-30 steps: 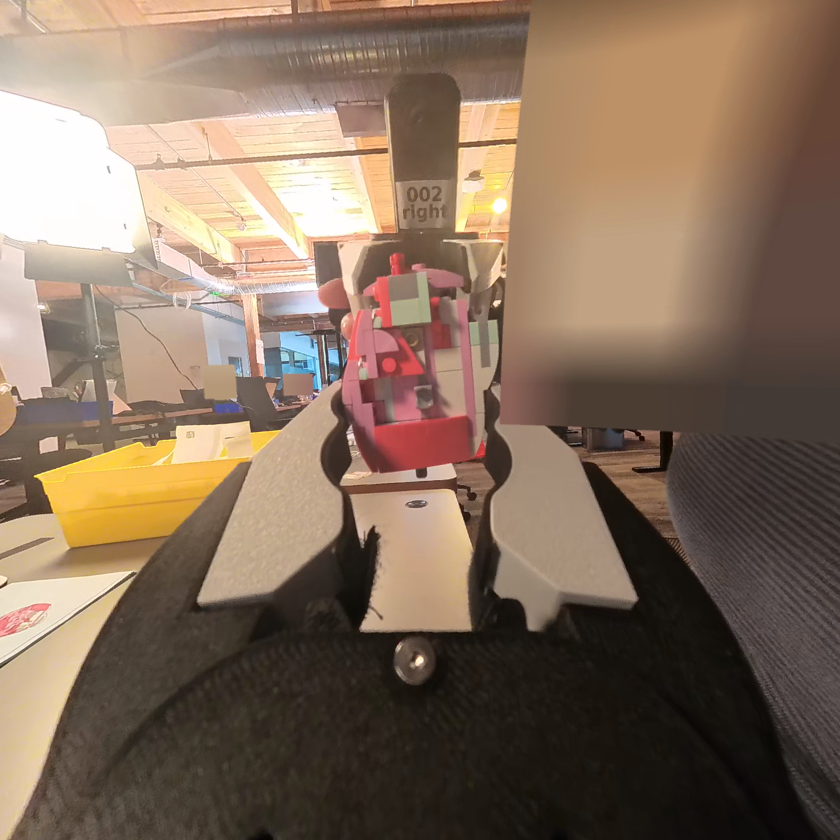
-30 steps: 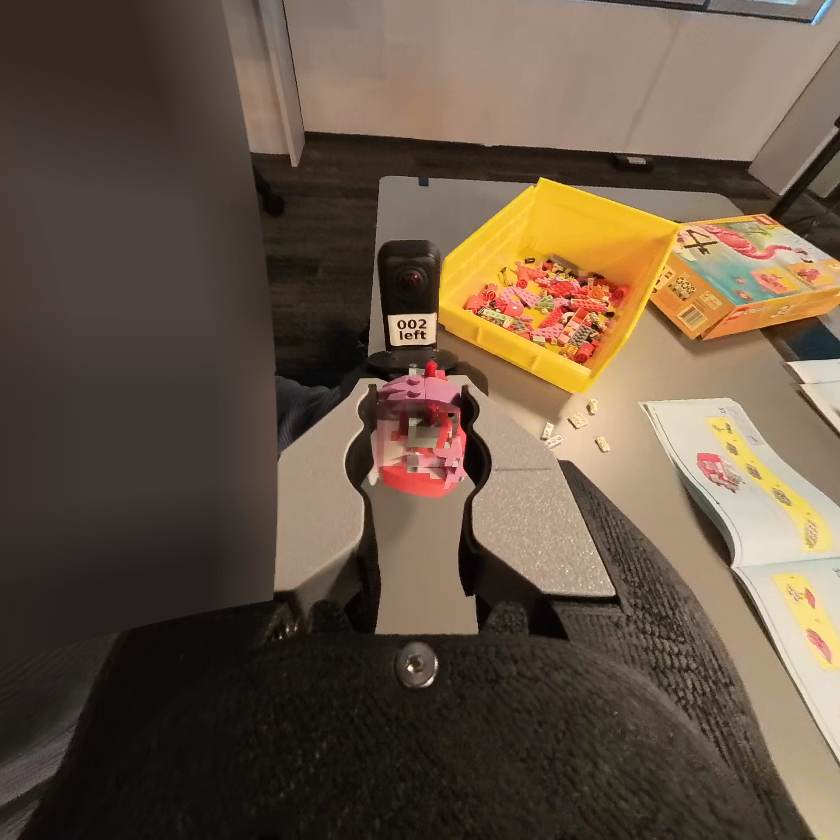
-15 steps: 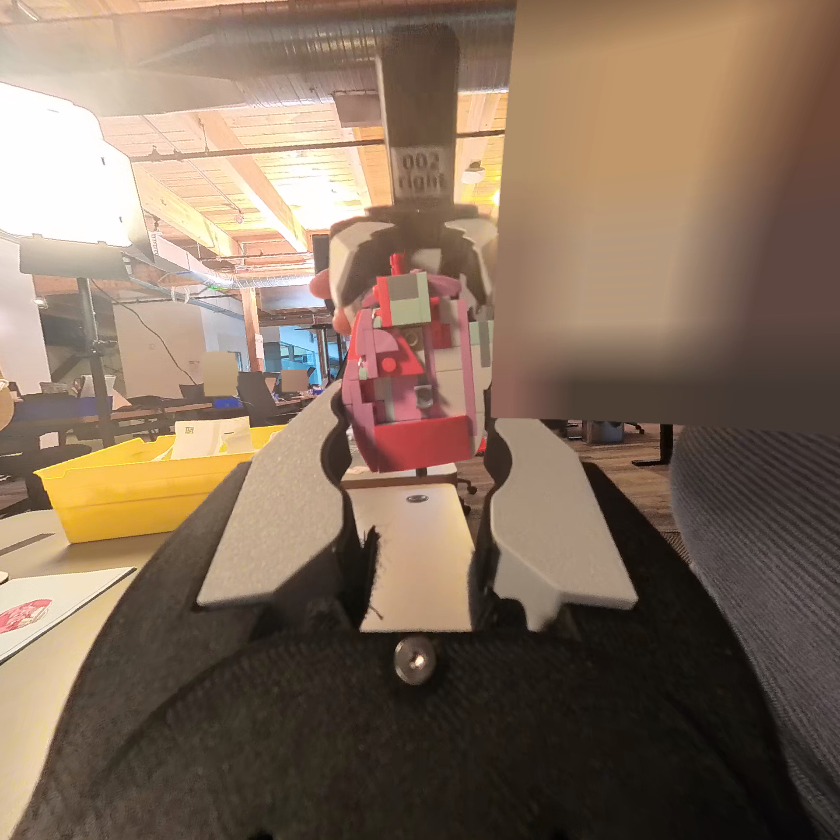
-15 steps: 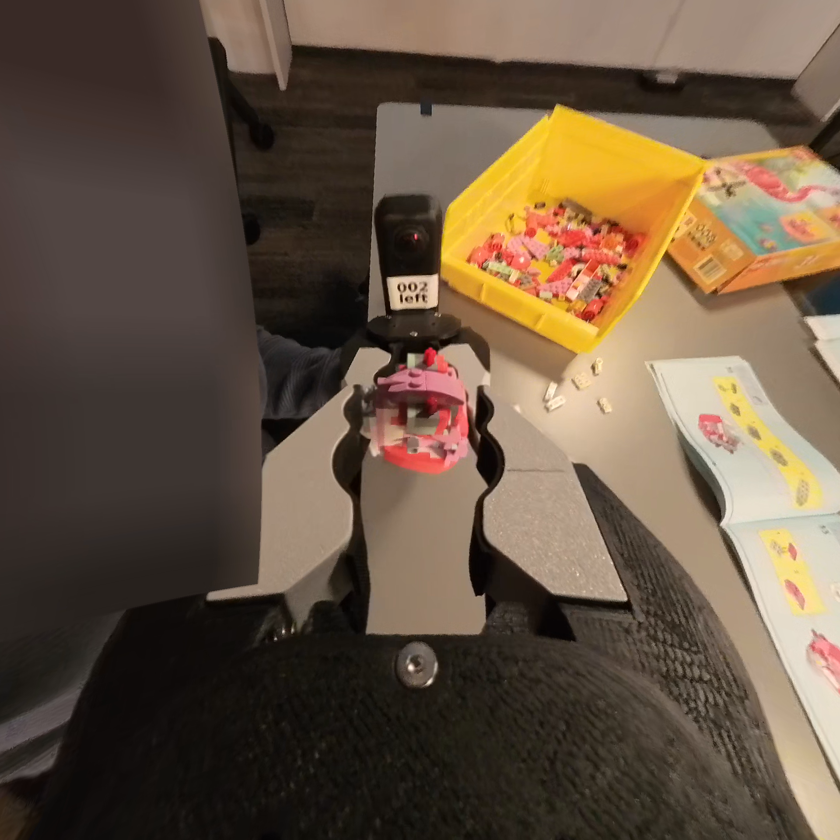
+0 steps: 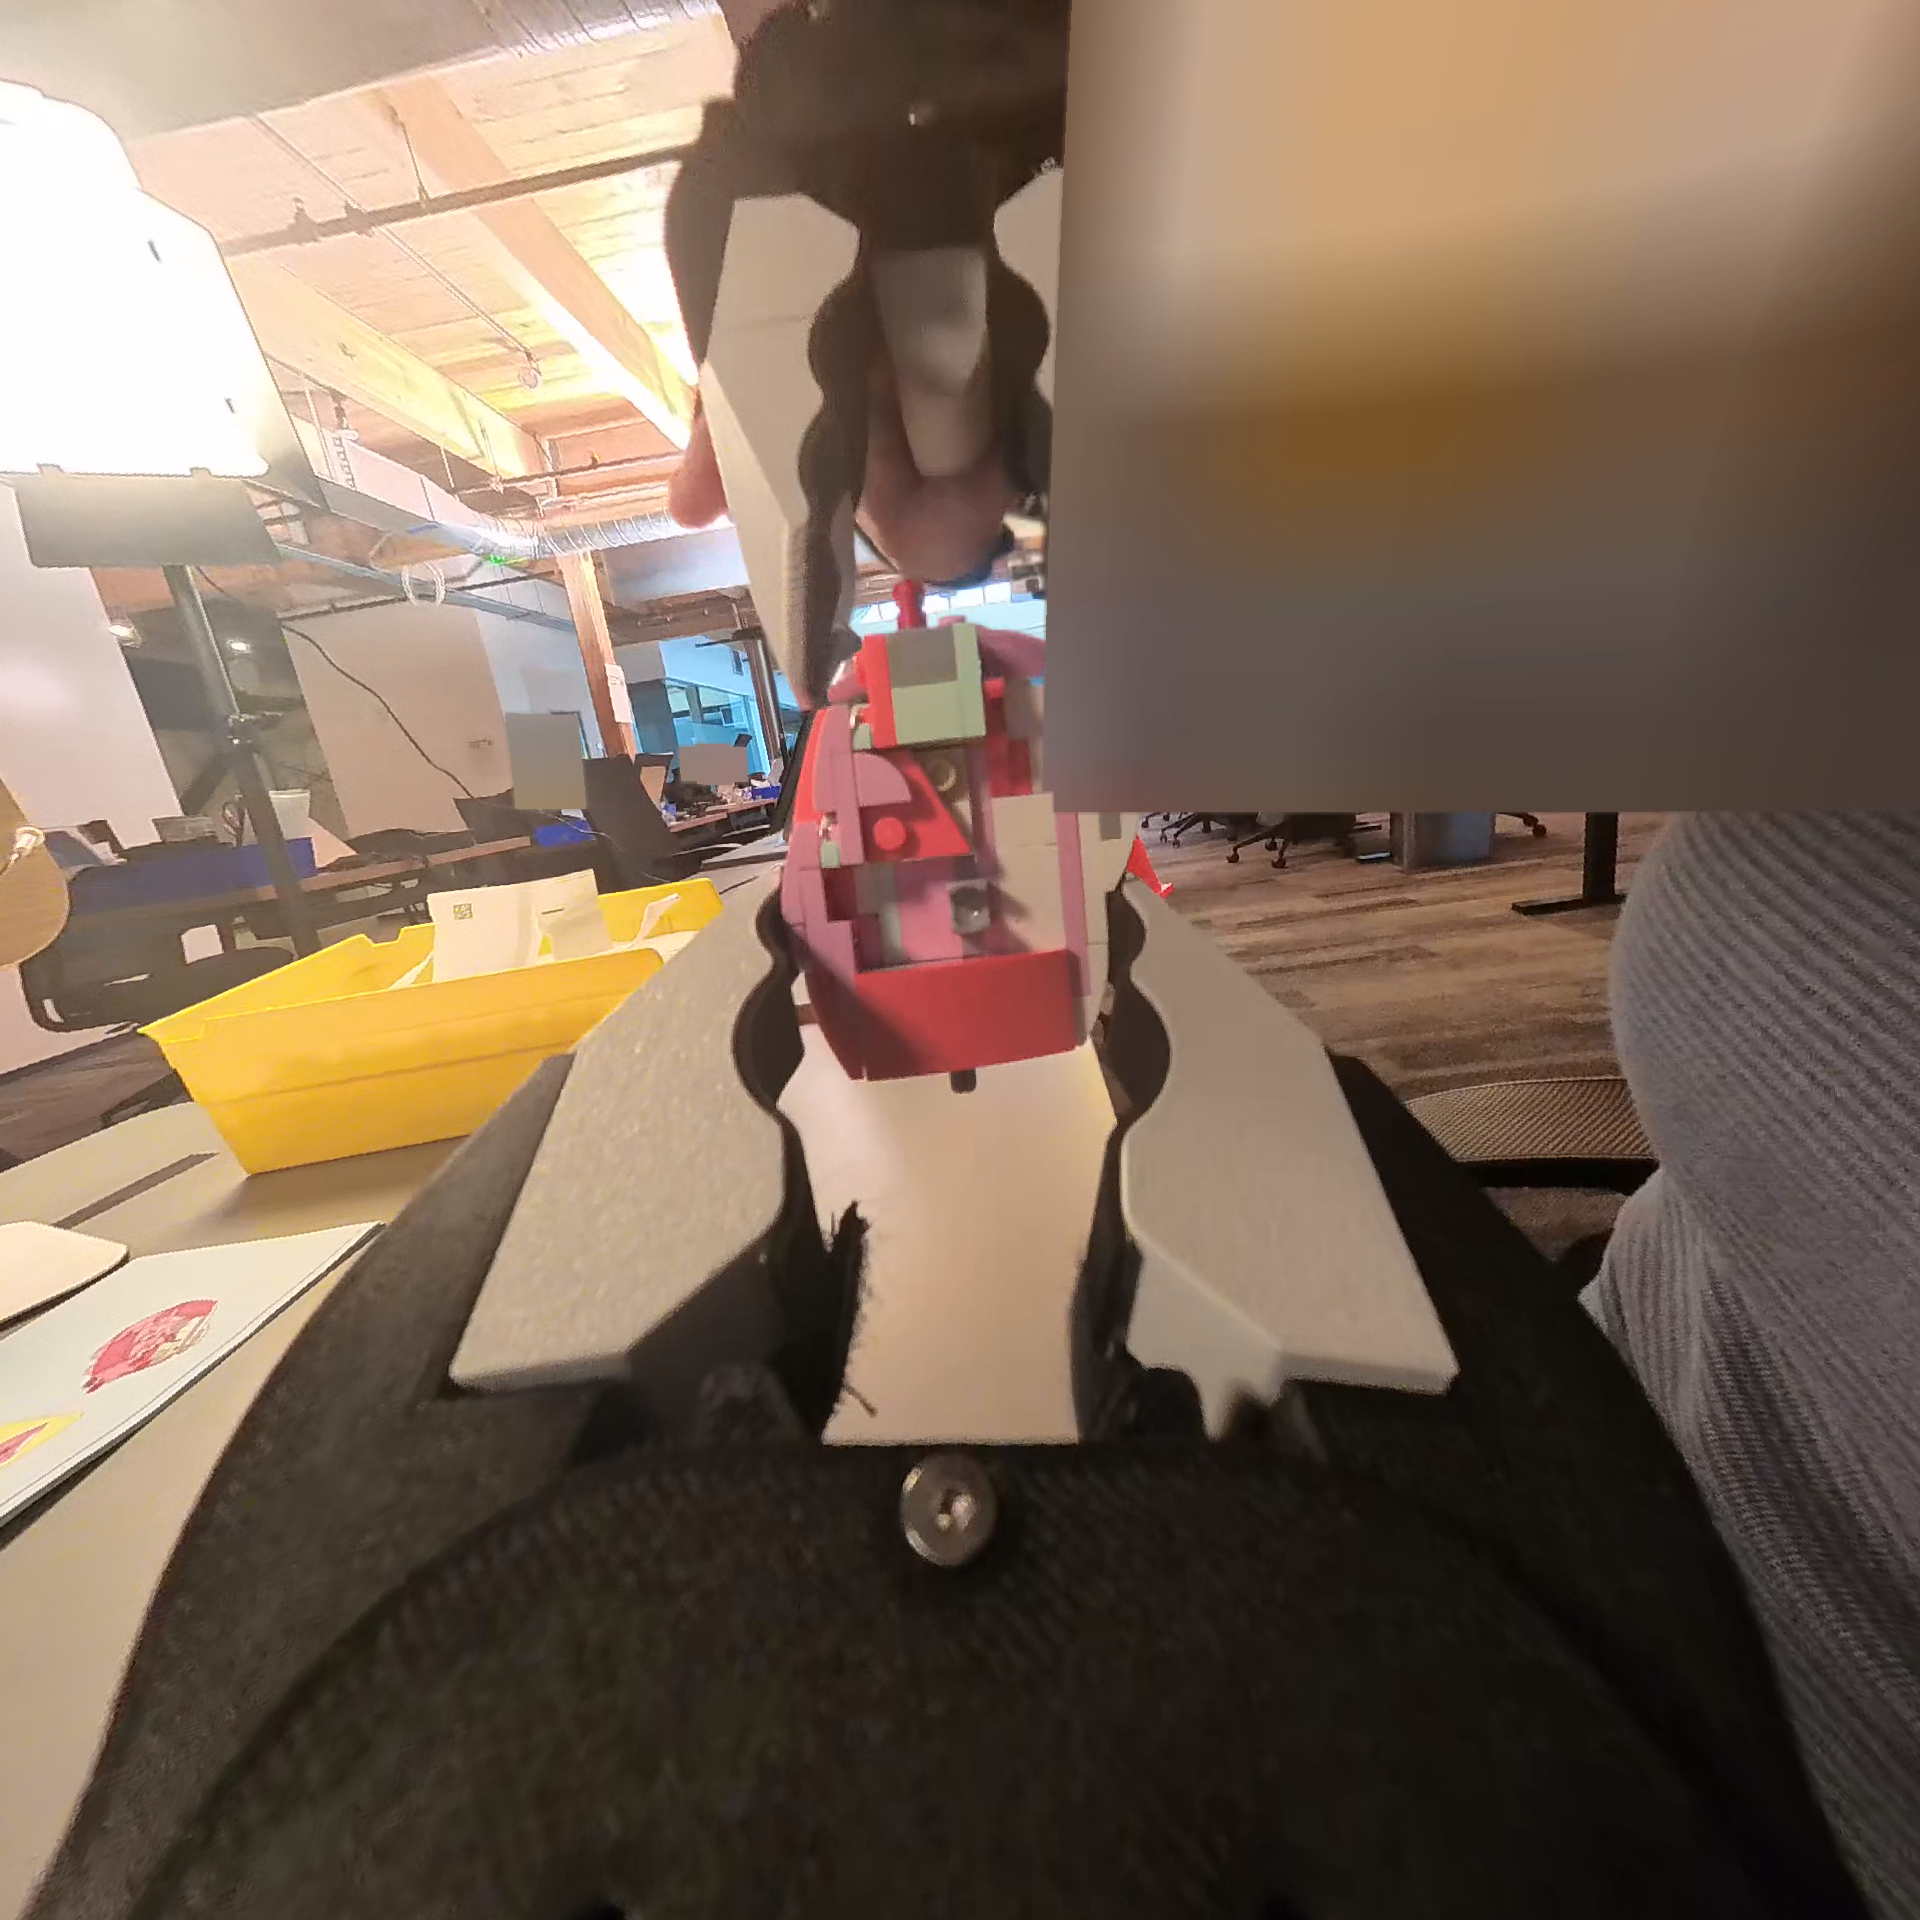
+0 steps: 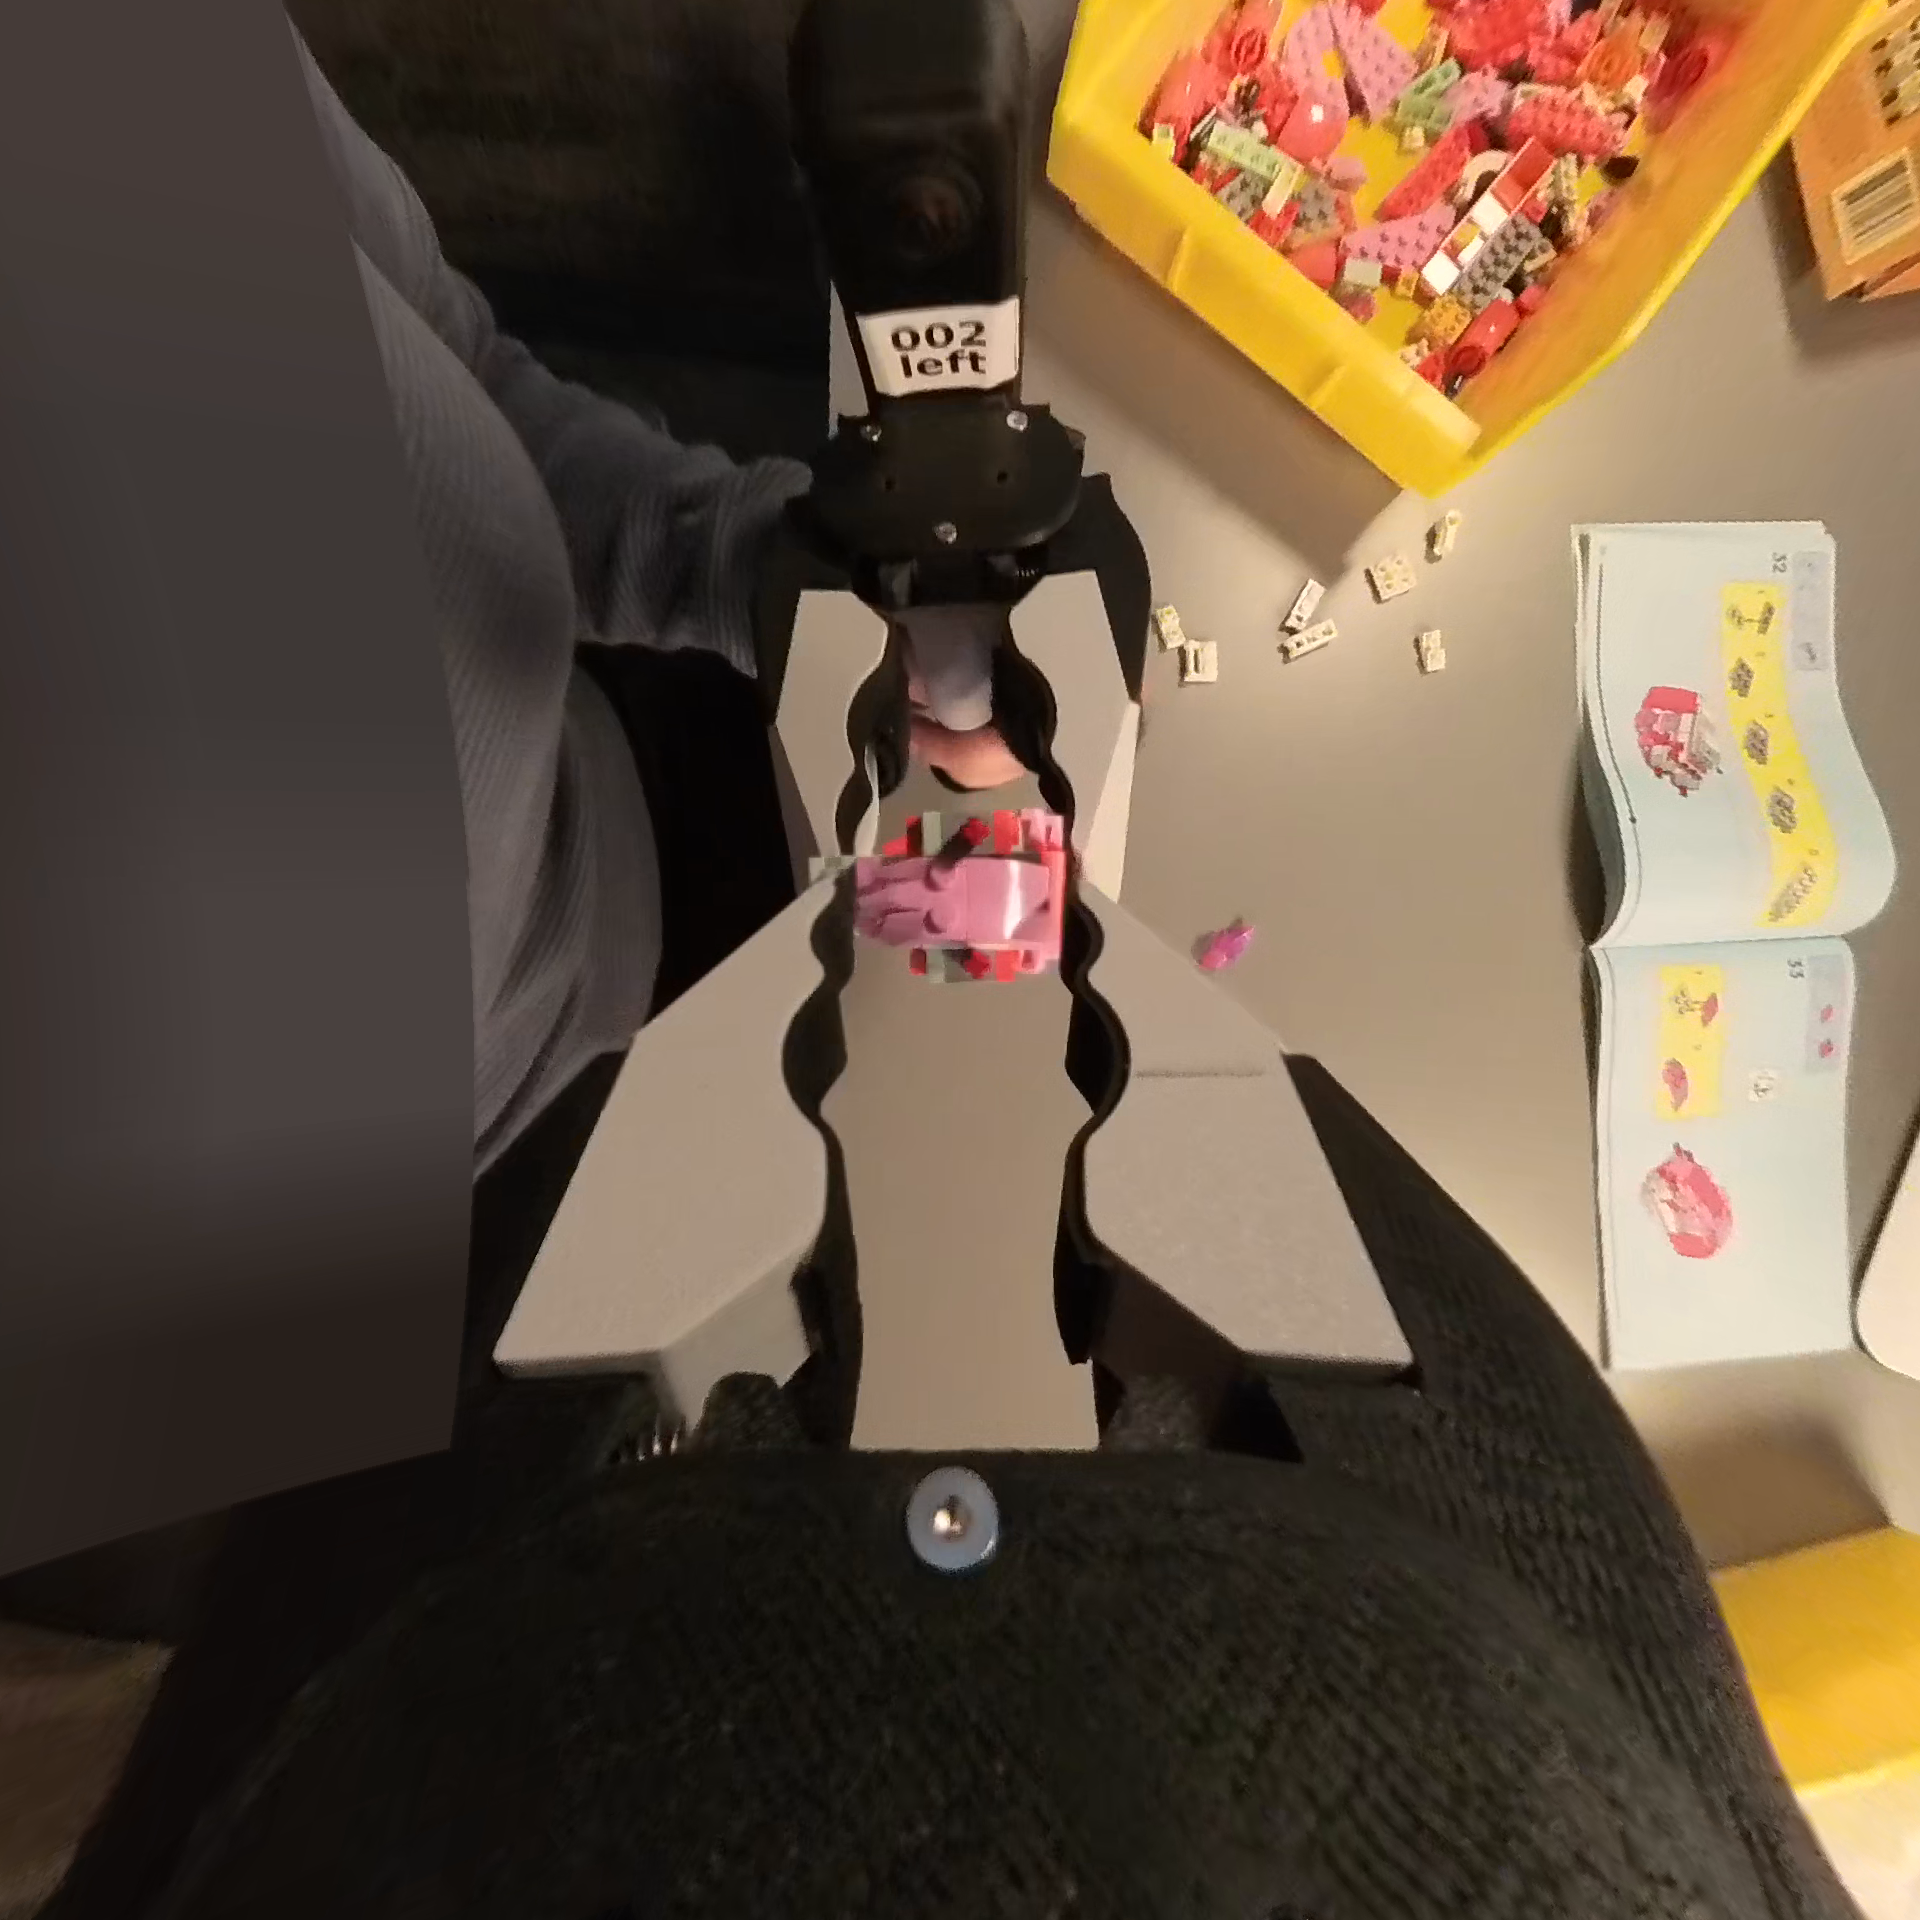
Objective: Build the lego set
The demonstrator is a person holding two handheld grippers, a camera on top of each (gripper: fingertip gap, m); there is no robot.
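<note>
The left gripper holds a pink-and-red toy-brick model, blocky with grey-green and white patches, clamped between its two grey fingers, whose dark wavy pads press on either flank of it. The model is off the table, held out in front of the person's grey ribbed sleeve.

The right gripper comes at the same model from above. From the left wrist view, one grey fingertip of it reaches the model's upper left corner, beside a small red peg; its other finger is lost behind a blurred patch. From the right wrist view, its own fingers stand at a middling gap, their tips level with the model's pink top on both sides. Whether the pads press on the bricks, I cannot tell.

On the beige table below, a yellow plastic bin holds loose bricks in red, pink and grey. Just beside it, a few small cream pieces lie scattered, and a small bright-pink piece lies alone near the grippers. An open instruction booklet with pale blue pages lies to the right, and the corner of an orange cardboard box shows past the bin.
</note>
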